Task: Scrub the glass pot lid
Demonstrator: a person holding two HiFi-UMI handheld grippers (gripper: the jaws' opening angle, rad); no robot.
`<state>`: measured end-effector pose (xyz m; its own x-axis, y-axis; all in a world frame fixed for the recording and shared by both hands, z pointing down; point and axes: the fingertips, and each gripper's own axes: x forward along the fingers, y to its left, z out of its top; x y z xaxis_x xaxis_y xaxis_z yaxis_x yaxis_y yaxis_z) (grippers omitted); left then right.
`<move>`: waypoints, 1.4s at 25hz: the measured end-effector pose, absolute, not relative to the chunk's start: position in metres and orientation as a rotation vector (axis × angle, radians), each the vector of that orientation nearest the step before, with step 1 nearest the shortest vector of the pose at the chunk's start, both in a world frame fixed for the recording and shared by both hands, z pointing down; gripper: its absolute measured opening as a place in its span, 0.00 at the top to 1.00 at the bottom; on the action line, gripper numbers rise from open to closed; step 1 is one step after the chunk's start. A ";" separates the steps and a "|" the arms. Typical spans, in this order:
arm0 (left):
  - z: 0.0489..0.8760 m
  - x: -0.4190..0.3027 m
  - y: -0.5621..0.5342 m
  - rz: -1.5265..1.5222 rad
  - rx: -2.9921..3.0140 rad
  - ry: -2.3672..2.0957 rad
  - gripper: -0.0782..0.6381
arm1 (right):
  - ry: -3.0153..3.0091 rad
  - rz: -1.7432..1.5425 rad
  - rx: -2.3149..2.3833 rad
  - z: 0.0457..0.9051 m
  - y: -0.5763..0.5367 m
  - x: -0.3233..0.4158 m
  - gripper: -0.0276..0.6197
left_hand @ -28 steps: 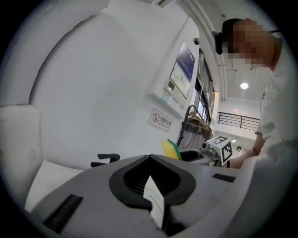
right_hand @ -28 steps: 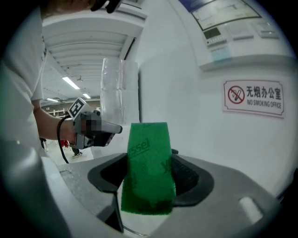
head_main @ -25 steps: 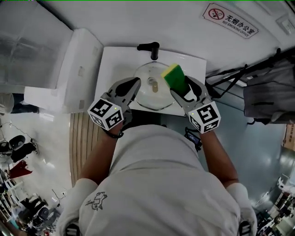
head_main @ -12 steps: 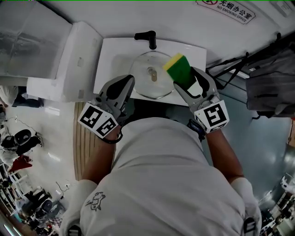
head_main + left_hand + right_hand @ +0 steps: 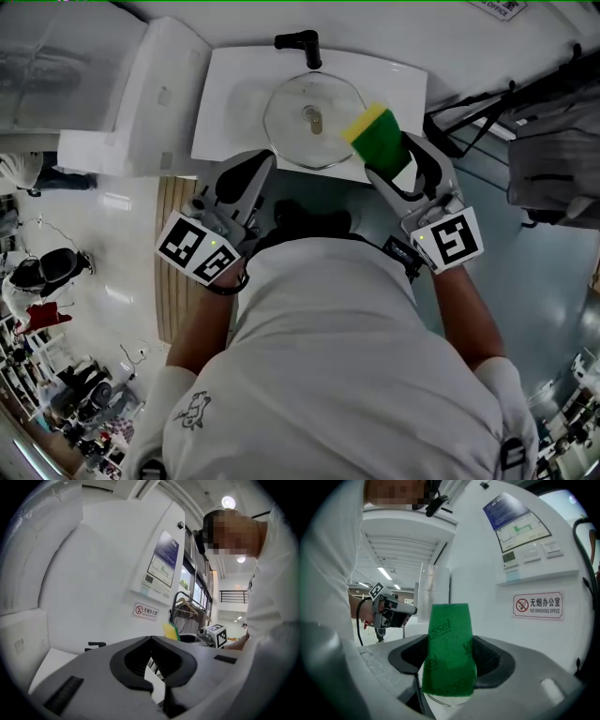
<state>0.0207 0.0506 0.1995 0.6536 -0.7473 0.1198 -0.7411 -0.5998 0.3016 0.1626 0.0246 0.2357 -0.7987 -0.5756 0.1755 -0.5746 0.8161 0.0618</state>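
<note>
The round glass pot lid [image 5: 312,111] lies in the white sink [image 5: 398,82], its knob up. My right gripper [image 5: 395,156] is shut on a green and yellow sponge [image 5: 378,134], held above the sink's front right edge, apart from the lid. In the right gripper view the sponge [image 5: 449,648] stands upright between the jaws, green face toward the camera. My left gripper [image 5: 262,167] is shut with nothing in it, just in front of the sink's near edge. In the left gripper view its jaws [image 5: 152,640] meet, with the sponge [image 5: 171,631] beyond.
A black faucet [image 5: 301,42] stands at the sink's back. A white cabinet [image 5: 141,103] adjoins the sink on the left. Grey bags on a rack [image 5: 553,159] hang at the right. A no-smoking sign [image 5: 537,604] is on the wall behind.
Both grippers have drawn back from over the lid toward the person and risen. The sponge came off the lid with the right gripper.
</note>
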 end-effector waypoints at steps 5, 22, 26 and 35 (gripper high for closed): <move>0.199 0.025 0.065 -0.018 2.575 -1.124 0.89 | -2.795 0.071 0.956 0.236 0.044 0.166 0.50; 0.183 -0.075 0.228 -0.105 2.631 -1.066 0.89 | -2.788 -0.026 1.070 0.208 0.195 0.083 0.50; 0.180 -0.100 0.266 -0.139 2.636 -1.035 0.89 | -2.752 -0.017 1.107 0.210 0.235 0.063 0.50; 0.180 -0.107 0.329 -0.211 2.645 -0.993 0.89 | -2.677 -0.006 1.132 0.213 0.307 0.065 0.50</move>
<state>-0.1071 0.3288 0.1802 0.7495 -0.6614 -0.0293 -0.6163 -0.7131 0.3342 0.0655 0.3071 0.2126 -0.6730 -0.7083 0.2130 -0.7074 0.7005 0.0942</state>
